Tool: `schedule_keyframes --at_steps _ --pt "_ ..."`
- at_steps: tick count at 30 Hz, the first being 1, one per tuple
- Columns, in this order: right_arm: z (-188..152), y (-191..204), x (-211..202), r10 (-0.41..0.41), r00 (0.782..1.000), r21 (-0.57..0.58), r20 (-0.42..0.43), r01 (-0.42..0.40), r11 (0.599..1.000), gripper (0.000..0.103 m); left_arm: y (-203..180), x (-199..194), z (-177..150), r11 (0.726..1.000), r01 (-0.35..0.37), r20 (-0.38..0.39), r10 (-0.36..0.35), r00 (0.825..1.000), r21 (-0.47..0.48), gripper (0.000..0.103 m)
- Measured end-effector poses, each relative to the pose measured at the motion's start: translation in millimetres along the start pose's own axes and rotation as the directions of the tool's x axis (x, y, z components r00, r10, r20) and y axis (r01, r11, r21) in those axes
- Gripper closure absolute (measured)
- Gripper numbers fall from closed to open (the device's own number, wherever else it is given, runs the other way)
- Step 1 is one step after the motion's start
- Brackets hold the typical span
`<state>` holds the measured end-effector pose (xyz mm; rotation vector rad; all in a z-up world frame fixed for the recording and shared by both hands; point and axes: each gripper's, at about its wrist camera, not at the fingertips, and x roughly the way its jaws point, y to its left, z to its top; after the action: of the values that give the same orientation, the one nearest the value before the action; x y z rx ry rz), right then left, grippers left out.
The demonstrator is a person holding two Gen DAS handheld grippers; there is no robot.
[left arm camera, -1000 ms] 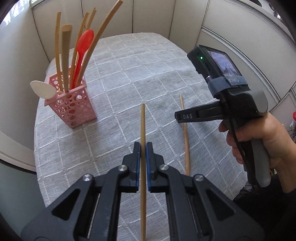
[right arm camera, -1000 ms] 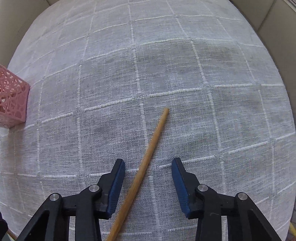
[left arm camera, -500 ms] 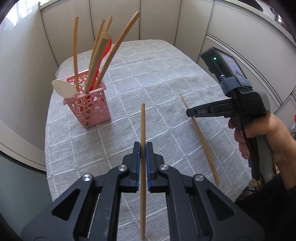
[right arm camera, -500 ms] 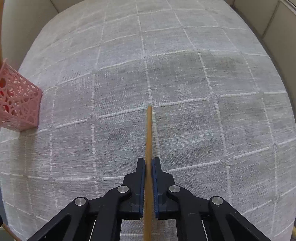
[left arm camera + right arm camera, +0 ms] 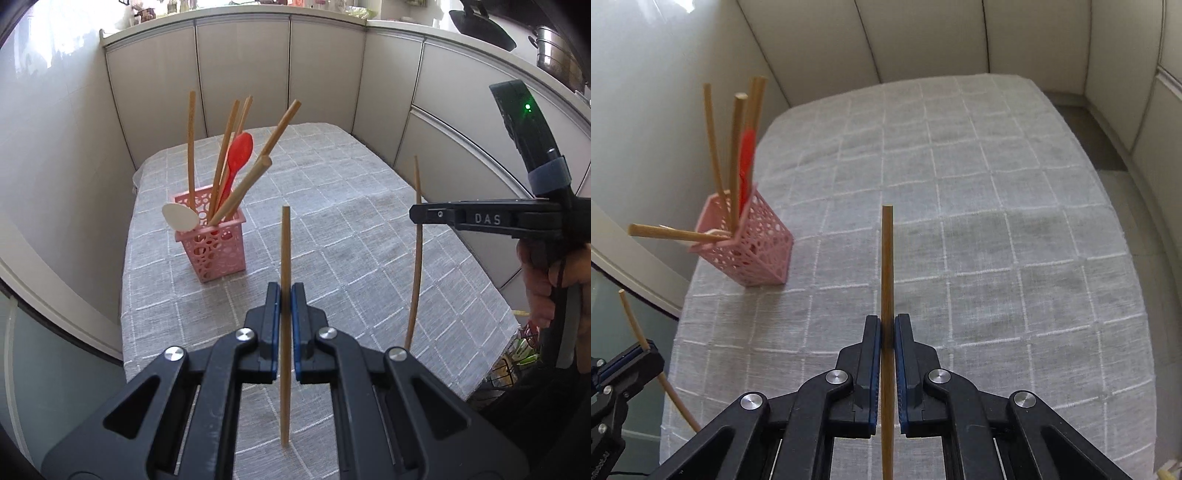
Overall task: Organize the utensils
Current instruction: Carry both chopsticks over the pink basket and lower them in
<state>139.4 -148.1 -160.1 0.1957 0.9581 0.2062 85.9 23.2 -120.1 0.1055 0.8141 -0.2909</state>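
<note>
Clamping two chopsticks (image 5: 285, 258) (image 5: 887, 266) (one per claw (image 5: 284, 295) (image 5: 887, 325))

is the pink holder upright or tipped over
Upright. The pink holder stands on its base on the tablecloth, open top up, with chopsticks and a red spoon sticking out of it.
</note>
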Motion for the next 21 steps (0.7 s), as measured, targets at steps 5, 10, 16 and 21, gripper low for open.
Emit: schedule_keyframes --at_steps 5,10,16,21 --pt "8.7 4.7 -40.5 0.043 0.994 0.002 0.101 -0.044 0.999 0.098 3.8 -25.8 8.8 1.000 0.011 0.078 -0.011 0.997 0.004 0.096" --pt "20.5 7.8 -78.0 0.086 0.977 0.006 0.196 -0.089 0.996 0.098 11.4 -54.8 22.7 0.999 0.028 0.173 -0.024 0.985 -0.022 0.096" --pt "31.6 17.2 -108.2 0.134 0.952 -0.002 0.276 -0.139 0.990 0.098 24.8 -88.9 44.1 0.997 0.044 0.298 -0.021 0.954 -0.071 0.096" --pt "39.7 24.6 -118.4 0.161 0.938 0.001 0.308 -0.169 0.986 0.098 38.3 -105.8 60.0 0.991 0.039 0.387 0.012 0.922 -0.125 0.096"
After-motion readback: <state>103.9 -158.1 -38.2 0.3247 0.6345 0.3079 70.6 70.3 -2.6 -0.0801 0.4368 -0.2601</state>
